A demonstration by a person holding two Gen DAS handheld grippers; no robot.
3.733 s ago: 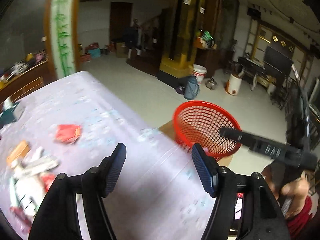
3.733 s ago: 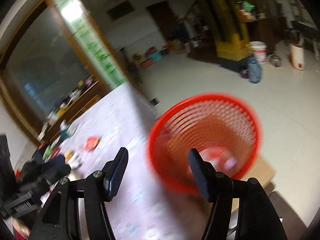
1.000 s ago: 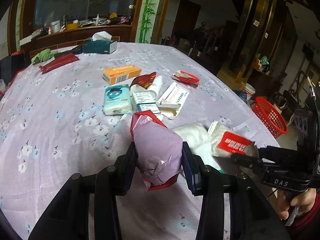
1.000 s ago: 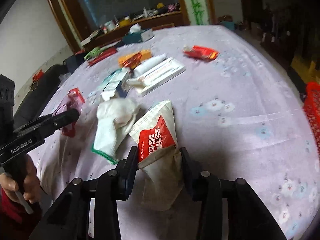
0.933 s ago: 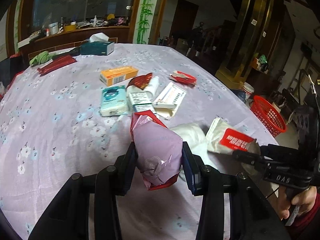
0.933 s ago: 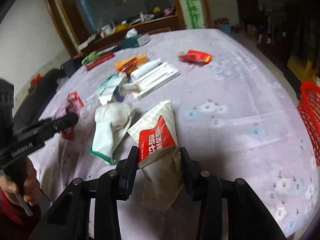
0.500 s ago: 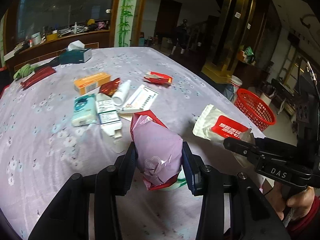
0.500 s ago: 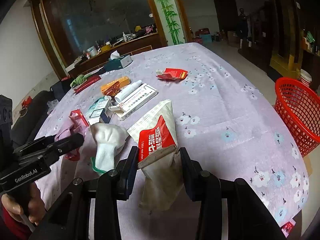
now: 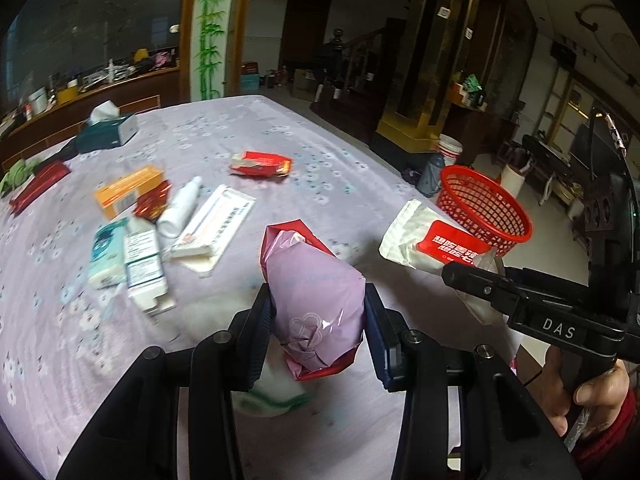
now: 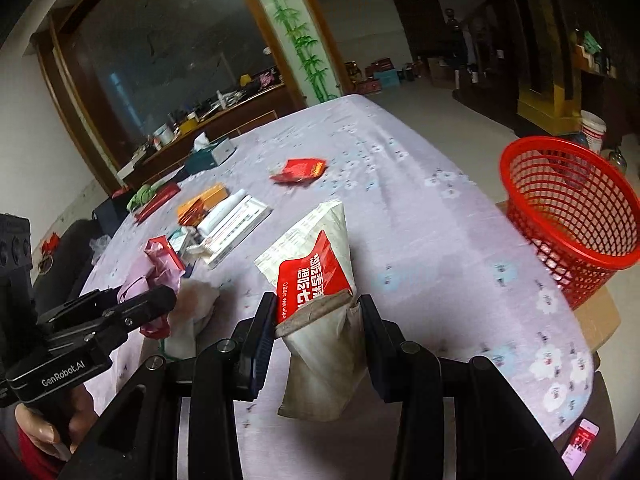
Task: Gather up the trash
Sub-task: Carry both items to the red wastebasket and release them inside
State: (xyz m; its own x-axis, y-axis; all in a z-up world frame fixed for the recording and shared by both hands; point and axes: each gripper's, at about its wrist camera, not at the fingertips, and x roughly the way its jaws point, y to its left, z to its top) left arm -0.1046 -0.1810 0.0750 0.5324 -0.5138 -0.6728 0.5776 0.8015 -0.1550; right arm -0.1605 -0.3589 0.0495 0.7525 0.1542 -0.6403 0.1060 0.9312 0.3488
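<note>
— Any writing you can read?

— "DAS" in pale letters on the side of the right gripper (image 9: 472,276), seen from the left wrist view, and "GenRobot.AI" on the side of the left gripper (image 10: 156,300), seen from the right wrist view. The white pouch (image 10: 316,276) has a red panel with white script I can't read, plus small Latin letters that look like "Wet wipe".

— What are the fingers doing?

— Both pairs are closed on trash. The left gripper's fingers (image 9: 260,328) squeeze a crumpled pink plastic bag (image 9: 316,300) with a red wrapper edge showing above and below it and a faint flower emblem on the film. The right gripper's fingers (image 10: 262,344) clamp the white pouch near its open, brownish lower end, red panel facing up.

— Where is all that?

— Both pieces are held above the near part of the surface (image 10: 420,220), which has a lilac floral cloth. The red mesh basket (image 10: 568,216) stands past its right edge, on a cardboard box (image 10: 600,320), well apart from the pouch. Left lying on the cloth: a red packet (image 9: 260,164), an orange box (image 9: 128,192), a white tube (image 9: 180,208) and a teal tissue box (image 9: 108,132).
</note>
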